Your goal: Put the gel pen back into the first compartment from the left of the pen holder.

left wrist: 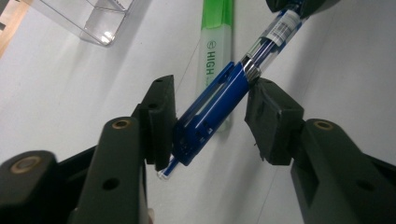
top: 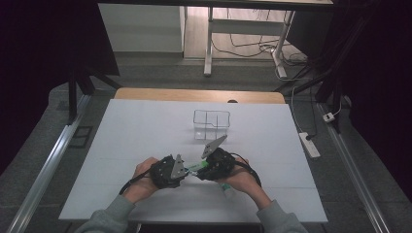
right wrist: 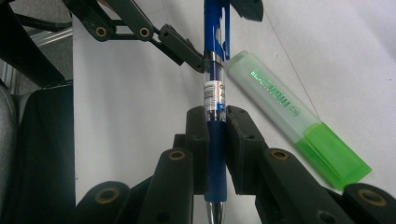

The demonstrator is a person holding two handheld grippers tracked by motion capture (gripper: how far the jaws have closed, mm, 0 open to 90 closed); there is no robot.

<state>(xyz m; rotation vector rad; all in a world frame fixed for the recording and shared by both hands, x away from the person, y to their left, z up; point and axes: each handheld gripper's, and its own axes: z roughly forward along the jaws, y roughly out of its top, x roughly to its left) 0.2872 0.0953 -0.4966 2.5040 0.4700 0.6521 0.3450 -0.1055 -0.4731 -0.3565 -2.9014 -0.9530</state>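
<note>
1. Evidently, the right gripper (right wrist: 215, 135) pinched the blue pen (right wrist: 214, 93) by its grip end, holding it off the bench (top: 145, 136) – probably to steady it for the other hand.
2. The left gripper (left wrist: 210, 121) had its jaws half spread around the pen's clip end; the left jaw touched it, and whether the right one did I could not tell.
3. A green highlighter (right wrist: 299, 126) lay beneath on the white bench, a clear box (top: 212, 124) farther off – dim room, cables behind.

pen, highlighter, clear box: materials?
Pen: likely glossy plastic, see-through barrel, opaque blue clip end, matte blue grip that may be rubber.
Highlighter: frosted translucent plastic body, brighter green cap.
Box: clear rigid plastic, probably acrylic; the table shows through its walls.
</note>
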